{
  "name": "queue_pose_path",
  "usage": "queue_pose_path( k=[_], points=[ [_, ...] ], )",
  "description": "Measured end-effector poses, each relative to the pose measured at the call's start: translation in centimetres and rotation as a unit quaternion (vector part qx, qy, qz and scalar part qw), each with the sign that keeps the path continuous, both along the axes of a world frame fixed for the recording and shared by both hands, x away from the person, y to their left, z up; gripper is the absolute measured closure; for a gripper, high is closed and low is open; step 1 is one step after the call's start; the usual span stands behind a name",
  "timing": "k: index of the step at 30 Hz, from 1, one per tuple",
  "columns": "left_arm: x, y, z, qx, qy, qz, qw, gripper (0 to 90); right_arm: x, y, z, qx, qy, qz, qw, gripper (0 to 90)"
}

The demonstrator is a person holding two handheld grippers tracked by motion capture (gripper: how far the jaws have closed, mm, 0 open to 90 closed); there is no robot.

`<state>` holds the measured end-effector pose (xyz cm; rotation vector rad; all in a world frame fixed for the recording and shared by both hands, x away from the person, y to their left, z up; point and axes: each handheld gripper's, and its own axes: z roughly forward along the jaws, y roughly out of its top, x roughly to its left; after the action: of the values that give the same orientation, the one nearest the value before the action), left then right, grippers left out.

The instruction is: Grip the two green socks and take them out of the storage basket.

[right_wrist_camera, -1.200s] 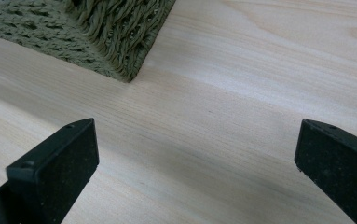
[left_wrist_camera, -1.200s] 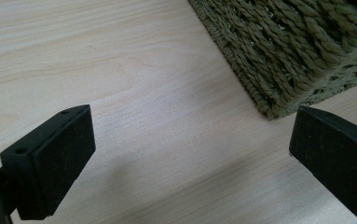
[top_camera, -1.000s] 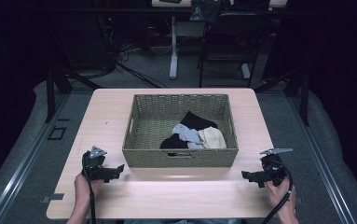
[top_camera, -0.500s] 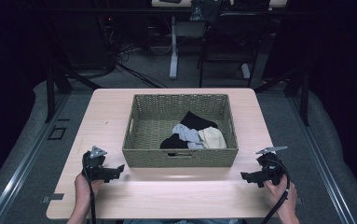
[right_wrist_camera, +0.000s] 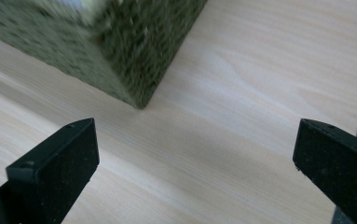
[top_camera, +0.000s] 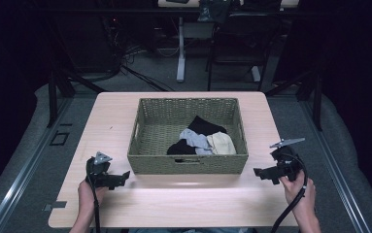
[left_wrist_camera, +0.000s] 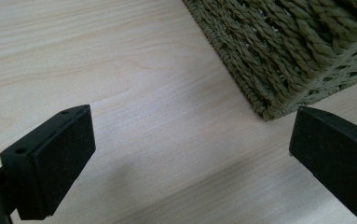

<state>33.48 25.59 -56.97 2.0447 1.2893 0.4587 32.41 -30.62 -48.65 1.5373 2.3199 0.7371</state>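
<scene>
- Your right gripper has crept up and slightly toward the basket since the earlier high views; your left gripper has hardly shifted, and the clothes have not moved.
- Inside the basket, in its near right part, lies a small heap of clothes: a black piece farthest from you, a grey piece in the middle, a cream piece against the near right wall, and another dark piece at the near wall.
- Woven and olive-green, the basket sits in the middle of the pale wooden table.
- Your left gripper is just off the basket's near left corner, low over the table, its jaws spread wide with nothing between them; in the left gripper view the basket's corner lies ahead.
- Your right gripper is just off the basket's near right corner, jaws likewise wide and empty; in the right gripper view that corner appears blurred ahead.
- Neither pair of jaws is near the clothes; the basket's near wall stands between them.
- To do the reach well, you would likely lift a gripper above the rim first, then descend onto the topmost fold, keeping the jaws wide until cloth sits between them.
</scene>
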Motion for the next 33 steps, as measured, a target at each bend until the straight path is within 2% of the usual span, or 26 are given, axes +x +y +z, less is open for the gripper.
queue_pose_path(
  k=[3,4,6,7,8,10,11,14,17,19,24,25,29,30,31,33],
  points=[
    [0.0,-0.1,0.0,0.001,0.003,-0.001,1.0000,0.3,0.3,0.3,1.6,-0.002,-0.006,0.007,1.0000,0.0],
    [0.0,-0.1,0.0,0.000,0.003,0.000,1.0000,0.3,0.6,0.6,2.6,0.006,-0.003,0.013,0.9999,0.0],
    [0.0,-0.1,0.0,0.001,0.002,-0.001,1.0000,0.2,0.7,0.8,3.0,0.007,-0.004,0.018,0.9998,0.0],
    [0.1,-0.1,0.0,0.001,0.003,0.000,1.0000,0.3,1.1,1.2,3.8,0.005,-0.008,0.022,0.9997,0.0],
    [0.1,-0.1,0.0,0.001,0.003,0.000,1.0000,0.2,1.1,1.2,3.8,0.005,-0.008,0.022,0.9997,0.0],
    [0.1,-0.1,0.0,-0.001,0.003,0.001,1.0000,0.2,1.7,1.7,5.1,0.004,-0.010,0.034,0.9994,0.0],
    [0.1,0.0,0.0,0.001,0.004,0.000,1.0000,0.2,1.7,1.7,5.1,0.004,-0.010,0.034,0.9994,0.0],
    [0.1,0.0,-0.1,0.000,0.001,0.002,1.0000,0.3,2.5,2.5,6.7,-0.001,-0.017,0.044,0.9989,0.0],
    [0.1,-0.1,0.0,0.001,0.003,0.001,1.0000,0.2,3.0,3.0,7.4,-0.001,-0.018,0.050,0.9986,0.0],
    [0.1,-0.1,0.0,0.000,0.004,0.000,1.0000,0.2,3.8,4.0,8.3,-0.002,-0.020,0.061,0.9979,0.0],
    [0.1,-0.1,-0.1,0.000,0.004,0.000,1.0000,0.3,4.9,5.5,9.1,-0.004,-0.016,0.073,0.9972,0.0],
    [0.1,-0.1,-0.1,0.000,0.004,0.000,1.0000,0.2,5.6,6.5,9.4,-0.011,-0.011,0.082,0.9965,0.0],
    [0.0,-0.1,-0.1,0.000,0.002,0.000,1.0000,0.3,6.3,7.8,9.6,-0.016,-0.008,0.092,0.9956,0.0],
    [0.0,-0.1,-0.1,-0.001,0.002,0.002,1.0000,0.2,7.0,8.7,9.5,-0.020,-0.002,0.097,0.9950,0.0],
    [0.0,-0.1,-0.1,-0.002,0.001,0.003,1.0000,0.2,7.0,8.7,9.5,-0.020,-0.002,0.097,0.9950,0.0],
    [0.0,-0.1,-0.1,-0.002,0.002,0.003,1.0000,0.2,8.0,9.8,9.3,-0.023,0.008,0.105,0.9942,0.0]
  ],
)
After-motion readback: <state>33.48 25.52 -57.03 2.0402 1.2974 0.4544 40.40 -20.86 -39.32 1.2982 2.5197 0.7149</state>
